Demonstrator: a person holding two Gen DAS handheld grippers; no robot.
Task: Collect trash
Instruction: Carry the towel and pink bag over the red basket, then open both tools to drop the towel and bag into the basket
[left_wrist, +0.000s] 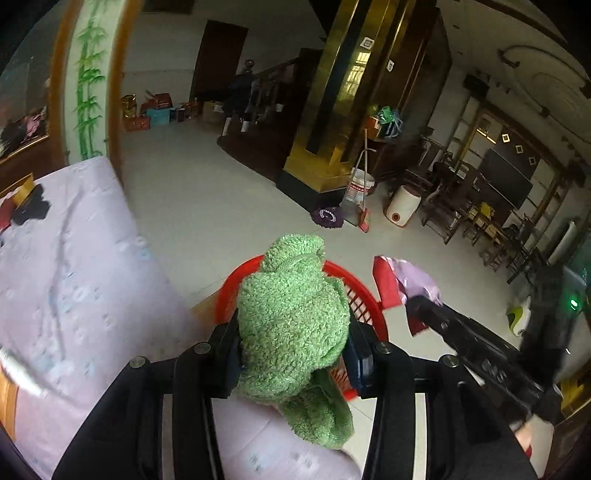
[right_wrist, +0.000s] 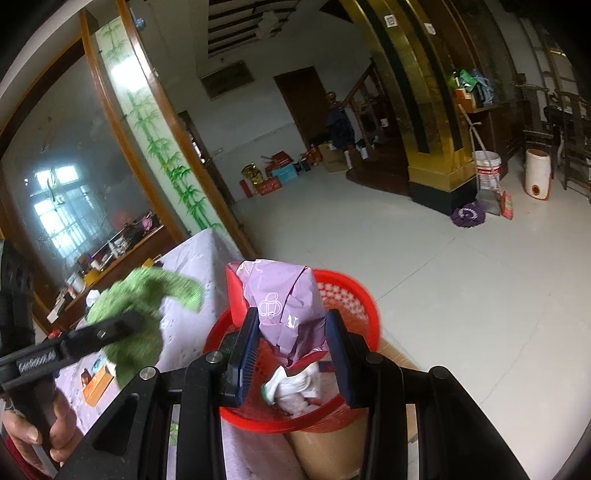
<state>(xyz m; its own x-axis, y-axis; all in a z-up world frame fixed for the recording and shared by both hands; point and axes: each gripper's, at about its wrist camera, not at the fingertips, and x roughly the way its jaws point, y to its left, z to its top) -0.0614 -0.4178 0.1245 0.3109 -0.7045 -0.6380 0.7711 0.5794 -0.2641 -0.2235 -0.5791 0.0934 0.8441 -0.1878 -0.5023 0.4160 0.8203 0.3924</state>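
My left gripper (left_wrist: 293, 345) is shut on a fuzzy green cloth (left_wrist: 293, 328), held above the table edge just before a red basket (left_wrist: 364, 295). In the right wrist view the same green cloth (right_wrist: 144, 295) hangs blurred from the left gripper (right_wrist: 122, 328) over the table. My right gripper (right_wrist: 291, 343) is shut on a crumpled lilac plastic bag (right_wrist: 284, 295) with a red piece behind it, directly above the red basket (right_wrist: 354, 295). White crumpled trash (right_wrist: 295, 387) lies inside the basket. In the left wrist view the lilac bag (left_wrist: 413, 280) shows at the right gripper's tip.
A table with a pale lilac cloth (left_wrist: 74, 266) lies at the left, with a small orange box (right_wrist: 98, 382) on it. The basket rests on a brown cardboard box (right_wrist: 332, 450). Pale floor tiles (right_wrist: 461, 295) stretch beyond. A person's hand (right_wrist: 33, 432) holds the left gripper's handle.
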